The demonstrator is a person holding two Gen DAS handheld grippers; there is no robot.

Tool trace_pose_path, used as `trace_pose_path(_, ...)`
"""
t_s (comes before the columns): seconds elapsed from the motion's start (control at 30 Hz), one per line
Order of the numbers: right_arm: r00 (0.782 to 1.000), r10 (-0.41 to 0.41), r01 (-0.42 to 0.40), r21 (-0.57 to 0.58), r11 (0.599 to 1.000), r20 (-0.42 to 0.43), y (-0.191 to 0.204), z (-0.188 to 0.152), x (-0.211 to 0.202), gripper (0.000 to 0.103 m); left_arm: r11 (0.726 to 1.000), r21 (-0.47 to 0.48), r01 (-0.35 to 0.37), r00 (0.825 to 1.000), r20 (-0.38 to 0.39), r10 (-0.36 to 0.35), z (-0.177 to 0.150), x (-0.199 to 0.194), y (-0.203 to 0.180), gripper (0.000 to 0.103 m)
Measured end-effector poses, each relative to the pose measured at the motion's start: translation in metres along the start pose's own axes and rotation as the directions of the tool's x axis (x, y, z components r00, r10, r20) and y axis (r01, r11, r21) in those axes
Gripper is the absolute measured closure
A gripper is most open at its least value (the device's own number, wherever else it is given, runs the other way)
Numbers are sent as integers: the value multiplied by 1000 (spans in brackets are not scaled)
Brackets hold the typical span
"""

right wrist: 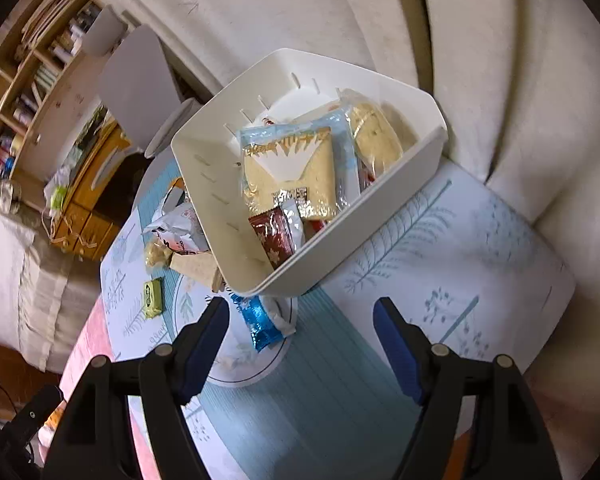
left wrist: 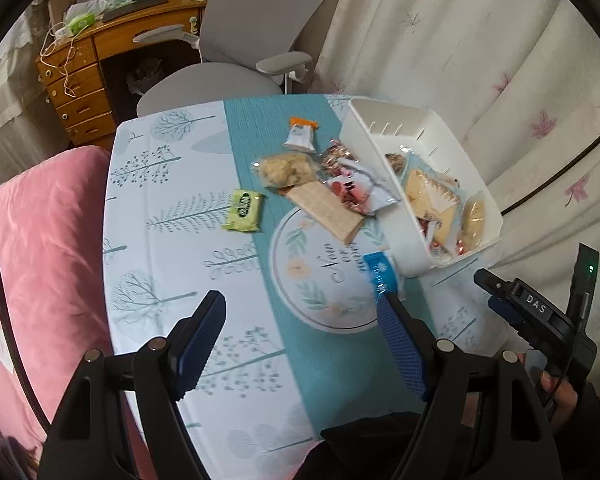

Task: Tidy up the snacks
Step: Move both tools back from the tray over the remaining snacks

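White plastic forms the bin [left wrist: 374, 136] at the far right of the worktop [left wrist: 172, 240] in the left wrist view, and it already carries several wrapped snacks, among them a pale cracker pack [left wrist: 430, 196]. Loose snacks lie just left of the bin on the teal runner: a clear bag of crumbly biscuits [left wrist: 286, 170], a flat cracker [left wrist: 326, 210], red and white wrappers [left wrist: 354, 188] and an orange-topped sachet [left wrist: 300, 136]. A green packet [left wrist: 244, 210] sits apart to the left. A blue foil packet [left wrist: 380, 274] lies at the bin's near corner, just past the tip of one finger. The left gripper [left wrist: 300, 320] stands wide with nothing between its pads. At the right edge the right gripper [left wrist: 496, 288] shows in a person's hand [left wrist: 560, 396]; this view does not reveal how its jaws stand.

From the right wrist view the bin [right wrist: 204, 184] fills the centre, with a cracker pack [right wrist: 290, 172] and a dark red sachet [right wrist: 274, 238] inside. The blue foil packet [right wrist: 260, 322] rests on the worktop [right wrist: 460, 240] just in front of the bin, near the left finger. The green packet [right wrist: 153, 297] lies further left. The right gripper [right wrist: 302, 320] is spread wide and empty above the runner.
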State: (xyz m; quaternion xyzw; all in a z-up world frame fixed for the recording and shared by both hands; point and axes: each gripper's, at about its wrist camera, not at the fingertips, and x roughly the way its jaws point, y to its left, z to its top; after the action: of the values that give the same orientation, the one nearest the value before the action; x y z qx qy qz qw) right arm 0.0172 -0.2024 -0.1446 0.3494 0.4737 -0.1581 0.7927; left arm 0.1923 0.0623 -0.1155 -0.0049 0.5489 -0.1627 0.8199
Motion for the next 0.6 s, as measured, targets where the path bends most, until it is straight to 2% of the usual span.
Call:
trace_pose_path(0.17, 1000, -6, 6, -21, 1000, -1, 13, -29, 5, 28, 1000, -3, 30, 998, -53, -31, 6, 18, 23, 26)
trace_pose_path(0.33, 1000, -9, 9, -84, 996, -5, 26, -44, 5, 28, 1000, -3, 10, 996, -88, -11, 21, 37, 33, 26)
trace_pose_path(0.6, 999, -41, 47, -300, 953, 24, 53, -60, 12, 28, 1000, 24, -13, 995, -96, 15, 53, 75, 34, 26)
